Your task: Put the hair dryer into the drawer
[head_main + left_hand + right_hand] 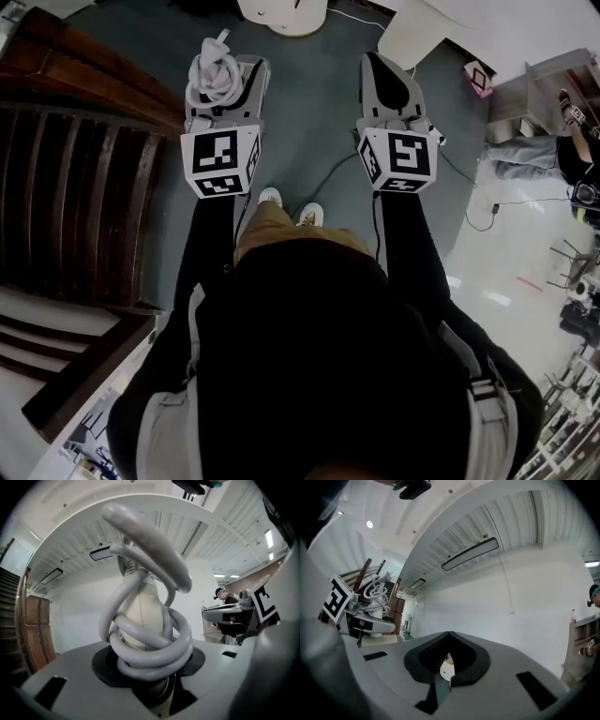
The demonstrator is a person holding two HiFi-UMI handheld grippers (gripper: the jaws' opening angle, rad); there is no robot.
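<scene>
Left gripper view: cord-wound hair dryer (140, 616) grasped in fingers of left gripper (148, 670); right gripper (211, 614), at 3 o'clock, clenched empty. Grasp to be held firm, level.

the hair dryer (138, 613) has a smooth cream plastic body; its cord (154, 651) is smooth, slightly glossy grey rubber. the left gripper (232, 73) and right gripper (447, 660) have matt grey plastic shells, the right's fingers (431, 656) ribbed black. dark varnished wooden slats (84, 187); matt grey floor (309, 122).

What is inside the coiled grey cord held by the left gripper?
The cream hair dryer shows between loops of the cord, clamped by the left gripper. The loops hide most of its body.
</scene>
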